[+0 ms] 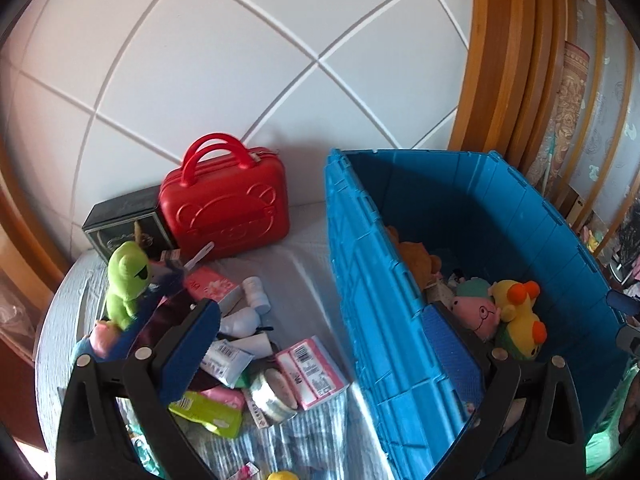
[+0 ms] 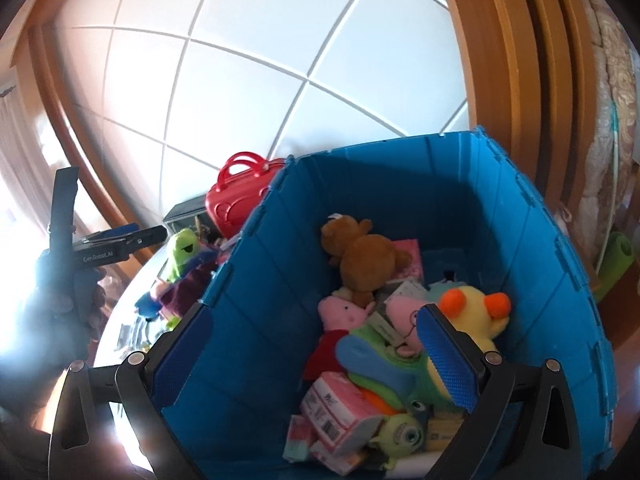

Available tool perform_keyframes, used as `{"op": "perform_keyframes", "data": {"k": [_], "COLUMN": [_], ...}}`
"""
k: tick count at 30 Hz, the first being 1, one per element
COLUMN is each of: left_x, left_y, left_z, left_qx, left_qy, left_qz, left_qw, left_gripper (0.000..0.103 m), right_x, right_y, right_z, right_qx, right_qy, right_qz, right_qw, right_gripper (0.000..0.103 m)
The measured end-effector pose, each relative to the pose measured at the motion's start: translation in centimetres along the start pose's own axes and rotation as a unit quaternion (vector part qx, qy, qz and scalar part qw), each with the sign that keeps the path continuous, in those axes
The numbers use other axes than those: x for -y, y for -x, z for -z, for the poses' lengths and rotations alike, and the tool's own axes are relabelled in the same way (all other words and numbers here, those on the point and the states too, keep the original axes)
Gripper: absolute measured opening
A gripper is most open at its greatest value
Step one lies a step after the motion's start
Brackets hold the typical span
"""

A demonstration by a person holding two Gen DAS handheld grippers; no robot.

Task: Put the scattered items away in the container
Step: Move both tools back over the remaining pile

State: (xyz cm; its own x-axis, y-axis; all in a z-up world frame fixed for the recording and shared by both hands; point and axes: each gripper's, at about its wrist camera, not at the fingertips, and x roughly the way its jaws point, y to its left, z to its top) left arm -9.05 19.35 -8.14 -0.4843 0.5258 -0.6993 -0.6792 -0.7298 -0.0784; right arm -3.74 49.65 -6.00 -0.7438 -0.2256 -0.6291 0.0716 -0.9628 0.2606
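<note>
1. Hovering: left gripper (image 1: 320, 344) astride the blue crate (image 1: 540, 216) wall, fingers spread, empty.
2. Loose packets (image 1: 310, 374), bottles, green plush (image 1: 126, 286): on bedsheet, left of crate, nearest left gripper.
3. Right gripper (image 2: 316, 360): over crate, spread, empty; farther off.

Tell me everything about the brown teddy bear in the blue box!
The brown teddy bear looks soft and plush, with round ears, a paler muzzle and a white tag near its head. It lies tilted near the back of the blue box, leaning against the left wall. It rests on a pink packet, and a pink pig toy lies just below it. In the left view only part of it shows above the box wall. Neither gripper touches it.
</note>
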Motion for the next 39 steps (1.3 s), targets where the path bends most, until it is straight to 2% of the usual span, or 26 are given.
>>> {"op": "perform_keyframes", "data": {"k": [5, 9, 17, 25, 31, 35, 39], "left_x": [-4.3, -7.9, -15.4, -23.4, -28.9, -33.0, -36.0], "left_y": [1.2, 2.0, 4.1, 6.3, 6.7, 5.9, 5.2], "left_z": [3.1, 5.2, 8.2, 12.0, 15.5, 18.3, 20.9], "left_qx": [-0.008, -0.016, -0.013, -0.014, -0.043, -0.071, -0.088], "left_qy": [0.022, 0.03, 0.044, 0.08, 0.089, 0.119, 0.118], "left_qz": [-0.01, -0.011, -0.017, -0.021, -0.024, -0.022, -0.052], "left_qw": [0.9997, 0.9993, 0.9988, 0.9965, 0.9948, 0.9901, 0.9877], "left_gripper": [0.103, 0.103, 0.103, 0.103, 0.103, 0.103, 0.103], "right_x": [-4.5, -8.4, -16.5, -24.4, -29.2, -31.6, -34.0], "right_y": [-1.4, -2.7, -5.0, -8.3, -10.6, -12.8, -14.7], "right_z": [0.3, 0.8, 1.8, 3.5, 5.5, 7.1, 9.0], "right_qx": [-0.016, -0.039, -0.046, -0.065, -0.077, -0.086, -0.092], "right_qy": [0.029, 0.053, 0.084, 0.11, 0.12, 0.116, 0.112], "right_qz": [-0.012, 0.004, 0.027, 0.023, 0.015, 0.009, 0.0], "right_qw": [0.999, 0.998, 0.995, 0.992, 0.99, 0.99, 0.989], "right_gripper": [0.103, 0.103, 0.103, 0.103, 0.103, 0.103, 0.103]}}
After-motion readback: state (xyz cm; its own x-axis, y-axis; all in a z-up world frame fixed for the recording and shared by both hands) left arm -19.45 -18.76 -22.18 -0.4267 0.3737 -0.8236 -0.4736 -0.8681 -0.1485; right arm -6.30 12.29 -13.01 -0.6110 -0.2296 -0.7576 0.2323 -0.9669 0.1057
